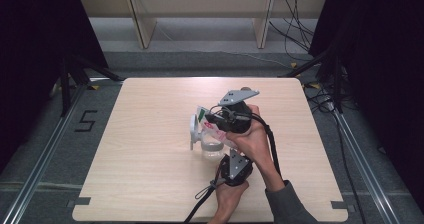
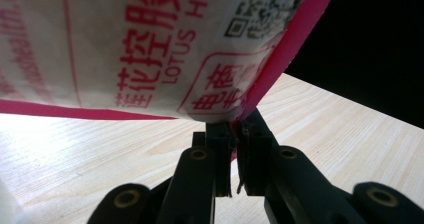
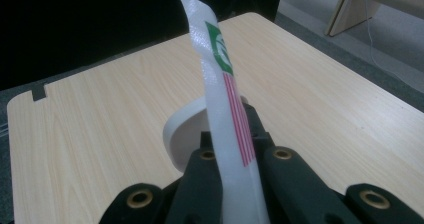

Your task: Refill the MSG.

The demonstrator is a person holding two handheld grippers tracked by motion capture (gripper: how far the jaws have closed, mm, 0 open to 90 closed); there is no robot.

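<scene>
A white packet [image 1: 209,124] with pink stripes, red print and a green logo is held over the middle of the table by both grippers. My right gripper [image 1: 212,117] is shut on its upper part; in the right gripper view the packet [image 3: 224,91] rises edge-on between the jaws of that gripper [image 3: 235,134]. My left gripper [image 1: 228,153] comes from below and is shut on the pink lower edge of the packet [image 2: 150,49], with the jaws of that gripper [image 2: 232,134] closed on the corner. A clear jar [image 1: 213,148] stands under the packet, its white lid [image 1: 193,129] tipped up beside it.
The light wooden table [image 1: 150,174] has bare surface all round the jar. Black cables [image 1: 272,144] trail from the grippers toward the near edge. Beyond the table are wooden shelf legs [image 1: 142,24] and loose wires on the floor [image 1: 295,29].
</scene>
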